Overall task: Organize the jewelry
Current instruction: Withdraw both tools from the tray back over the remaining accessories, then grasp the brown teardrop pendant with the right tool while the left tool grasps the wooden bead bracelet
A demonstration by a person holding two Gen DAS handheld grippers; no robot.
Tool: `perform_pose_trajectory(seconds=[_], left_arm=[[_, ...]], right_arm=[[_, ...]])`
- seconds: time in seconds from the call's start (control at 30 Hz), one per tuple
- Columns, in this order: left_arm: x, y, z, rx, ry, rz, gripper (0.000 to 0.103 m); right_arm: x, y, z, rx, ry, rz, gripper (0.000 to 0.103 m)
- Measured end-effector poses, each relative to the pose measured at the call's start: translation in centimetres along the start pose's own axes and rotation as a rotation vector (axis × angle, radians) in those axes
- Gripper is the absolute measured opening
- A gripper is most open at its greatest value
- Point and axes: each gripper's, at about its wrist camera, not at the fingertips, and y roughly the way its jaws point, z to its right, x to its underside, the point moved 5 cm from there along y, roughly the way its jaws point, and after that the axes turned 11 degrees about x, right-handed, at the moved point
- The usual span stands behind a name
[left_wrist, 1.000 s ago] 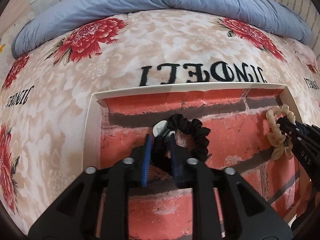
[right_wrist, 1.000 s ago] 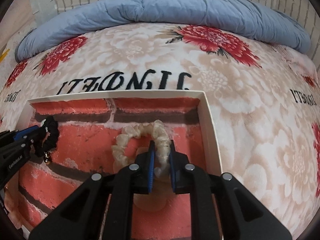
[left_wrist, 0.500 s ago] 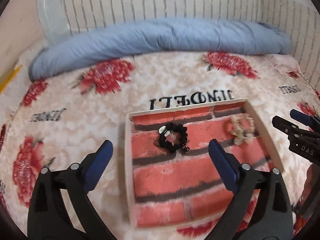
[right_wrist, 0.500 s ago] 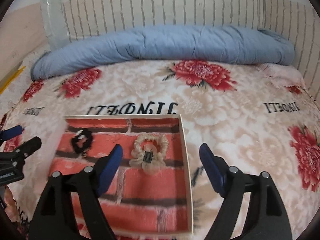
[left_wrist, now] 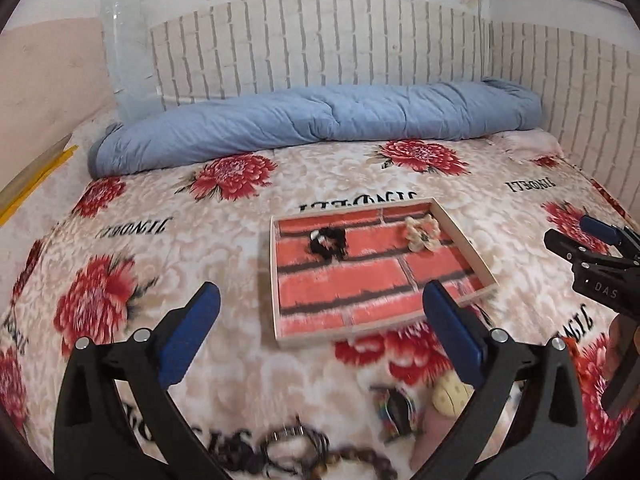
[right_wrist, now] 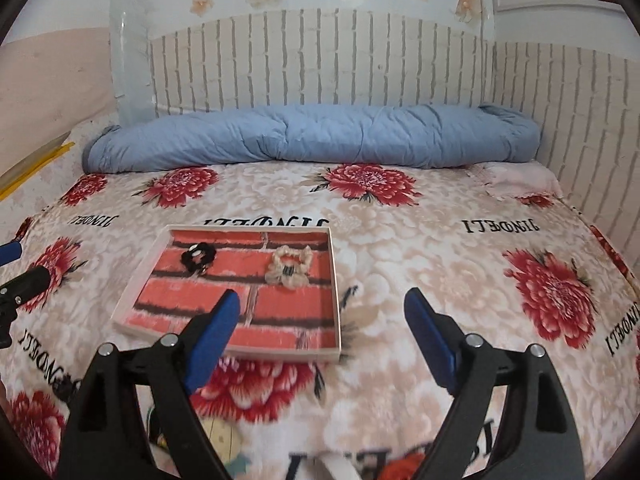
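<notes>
Nearest to the camera, at the bottom of the left wrist view, several pieces were not yet sorted. A dark beaded string (left_wrist: 320, 454) lay along the lower edge, blurred, and a small colourful item (left_wrist: 394, 408) and a pale yellow round piece (left_wrist: 450, 396) lay in the lower right on the flowered blanket (left_wrist: 120, 240). I could not tell exactly what each of them was.

The left gripper (left_wrist: 320, 336) had its claws wide apart, with nothing between them. The right gripper (right_wrist: 322, 334) was also spread open and empty. The jaws of both had just been opening.

Further up, in the middle of the left wrist frame, stood the shallow tray (left_wrist: 274, 280) with a red brick pattern inside. In its far part lay the black scrunchie (left_wrist: 328, 240) at the left and the cream scrunchie (left_wrist: 422, 232) at the right, well apart from each other. In the right wrist view the cream one seemed to have a small dark clip at its centre.

So I judged that two pieces were already placed and the items near the bottom edge still waited. The near half of the tray was free for them.

At the top of the frame a blue rolled quilt (left_wrist: 320, 120) lay against the wall.
</notes>
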Motion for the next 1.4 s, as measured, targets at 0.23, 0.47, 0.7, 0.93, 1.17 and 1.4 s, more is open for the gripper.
perform_pose_trajectory(seconds=[0.23,0.47,0.7,0.93,1.17,1.4], left_arm=[[7.1,-3.6,1.0,-0.005,-0.018,0.01,0.098],[13.4,-5.2,1.1,0.008,-0.072,0.009,0.098],[17.0,-3.9,0.9,-0.016,-0.084,-0.024,0.098],[18.8,-2.3,0.9,-0.027,-0.084,-0.041,0.098],[19.9,-1.0,0.3,-0.02,-0.103,-0.067,0.098],[20.6,0.1,0.0,-0.003,-0.128,-0.104,0.088]], right_arm=[[6.3,-4.5,1.5,-0.047,0.058,-0.005,0.083],[12.4,-6.3,2.2,-0.008,0.054,-0.006,0.083],[16.5,-6.0,1.3,0.025,0.001,-0.012,0.083],[18.6,-4.8,1.2,0.024,0.002,-0.039,0.083],[19.5,-3.7,0.7,0.012,-0.014,-0.069,0.074],[20.3,-2.2,0.6,-0.021,-0.005,-0.138,0.057]])
